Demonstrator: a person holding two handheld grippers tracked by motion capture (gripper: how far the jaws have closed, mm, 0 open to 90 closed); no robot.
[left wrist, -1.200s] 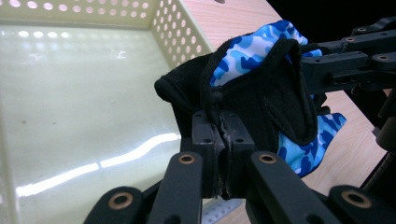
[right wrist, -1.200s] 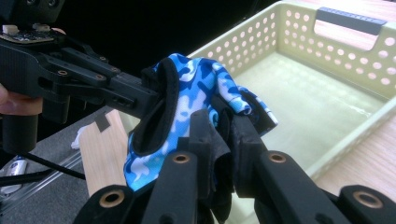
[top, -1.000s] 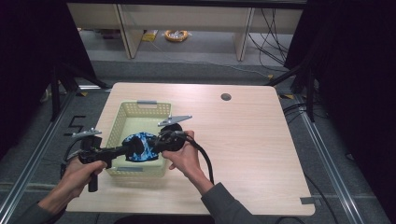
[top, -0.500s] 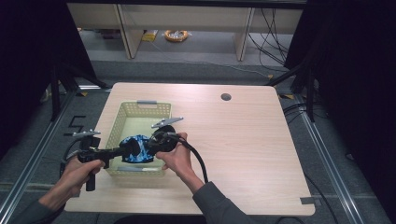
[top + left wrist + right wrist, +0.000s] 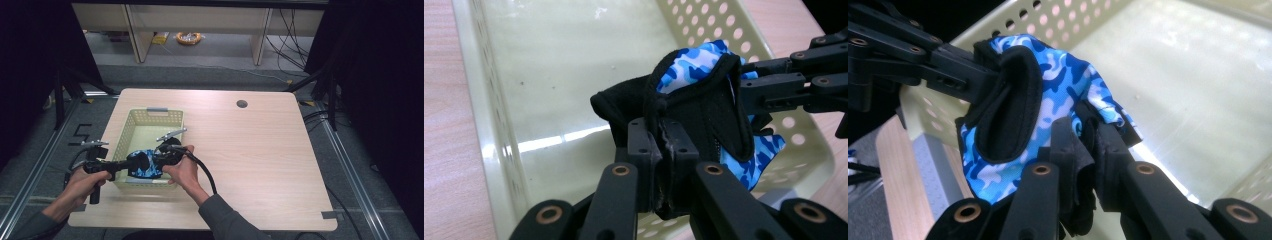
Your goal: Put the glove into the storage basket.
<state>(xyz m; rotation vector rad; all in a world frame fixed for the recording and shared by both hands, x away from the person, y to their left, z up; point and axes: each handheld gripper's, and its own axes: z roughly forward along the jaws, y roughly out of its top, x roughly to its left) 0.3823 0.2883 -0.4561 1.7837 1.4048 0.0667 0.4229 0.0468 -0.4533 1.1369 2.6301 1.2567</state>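
left tongs (image 5: 659, 150): clamped on the black edge of the glove (image 5: 704, 105) | right tongs (image 5: 1083, 137): pinching its blue camouflage side | glove: held between both, just above the near end of the pale yellow basket (image 5: 131, 131) | basket: on the table (image 5: 260, 150)

Both tongs, left (image 5: 134, 163) and right (image 5: 159, 159), are clamped, tips facing each other.
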